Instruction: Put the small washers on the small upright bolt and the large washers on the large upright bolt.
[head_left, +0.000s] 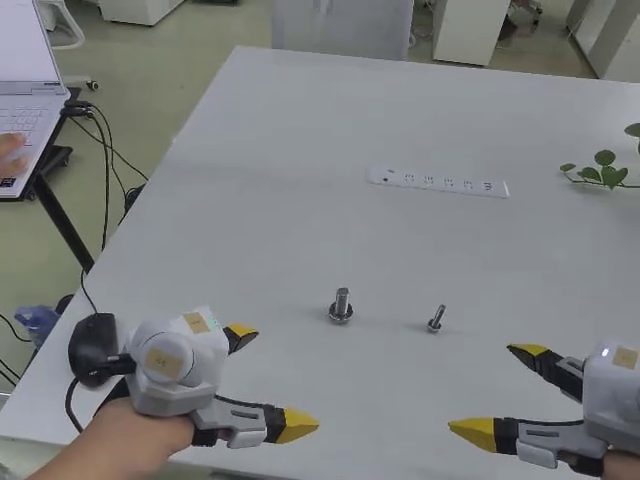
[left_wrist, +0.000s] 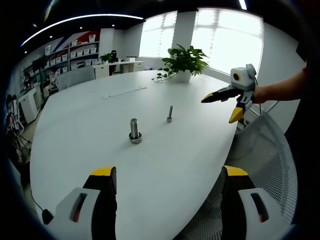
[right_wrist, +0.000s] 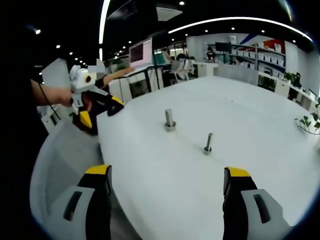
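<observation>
left gripper (head_left: 275, 378), right gripper (head_left: 490, 389): jaws spread, empty | small bolt (head_left: 436, 319) near large bolt (head_left: 340, 306) | risk: careless sweep topples either (narrow bases)

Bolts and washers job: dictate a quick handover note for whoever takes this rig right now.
Left tool: open, empty, hovering over the near edge of the table.
Right tool: open, empty, likewise.
Large bolt and small bolt stand upright, apart, mid-table ahead of both tools.
Done: the large bolt's base looks ringed; washers or flange, cannot tell.
Left: any loose washers go onto the matching bolt.
</observation>
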